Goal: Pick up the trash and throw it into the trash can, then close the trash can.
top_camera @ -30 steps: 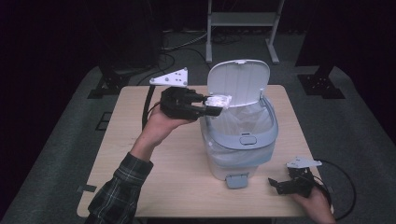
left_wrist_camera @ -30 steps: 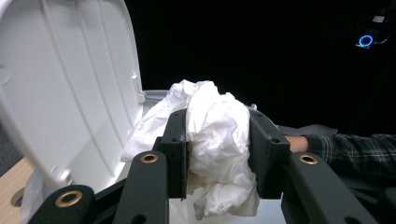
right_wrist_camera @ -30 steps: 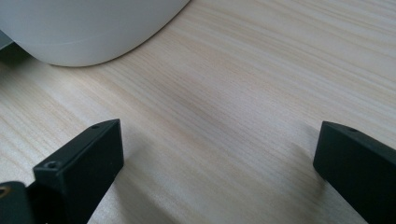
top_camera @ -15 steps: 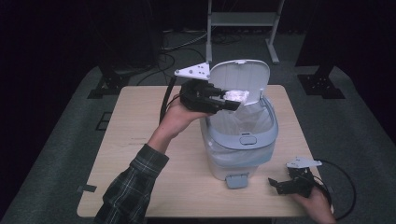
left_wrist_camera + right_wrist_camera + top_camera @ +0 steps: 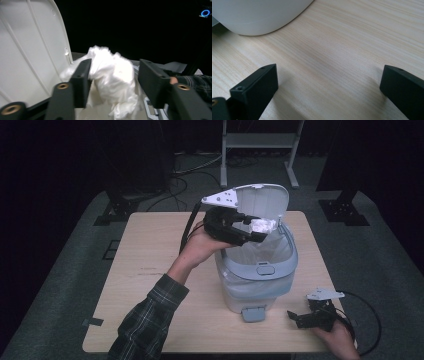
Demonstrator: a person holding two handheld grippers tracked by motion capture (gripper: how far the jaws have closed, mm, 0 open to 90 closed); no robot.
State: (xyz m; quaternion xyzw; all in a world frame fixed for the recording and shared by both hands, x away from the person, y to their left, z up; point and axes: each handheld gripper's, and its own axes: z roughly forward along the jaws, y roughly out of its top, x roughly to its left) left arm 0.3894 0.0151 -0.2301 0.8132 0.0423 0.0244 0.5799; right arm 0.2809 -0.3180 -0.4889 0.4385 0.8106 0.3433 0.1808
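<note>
A grey-white pedal bin (image 5: 260, 269) with a white liner stands on the wooden table (image 5: 150, 270), its lid (image 5: 265, 202) raised. My left gripper (image 5: 257, 232) hovers over the bin's opening beside the lid. A crumpled white paper wad (image 5: 262, 225) lies between its jaws. In the left gripper view the wad (image 5: 112, 72) leans on the left jaw and a small gap separates it from the right jaw. These jaws have just been opening. My right gripper (image 5: 295, 317) rests open on the table at the front right, with nothing between its fingers (image 5: 254, 85).
The bin's foot pedal (image 5: 254, 313) sticks out toward the table's front edge, left of my right gripper. The bin's rounded base (image 5: 257, 15) lies just ahead of the right jaws. A metal rack (image 5: 260, 140) stands on the dark floor behind the table.
My left gripper has carried the paper wad rightward from the bin's left side to above its opening, and its jaws now stand wider apart. The right gripper has stayed put.
</note>
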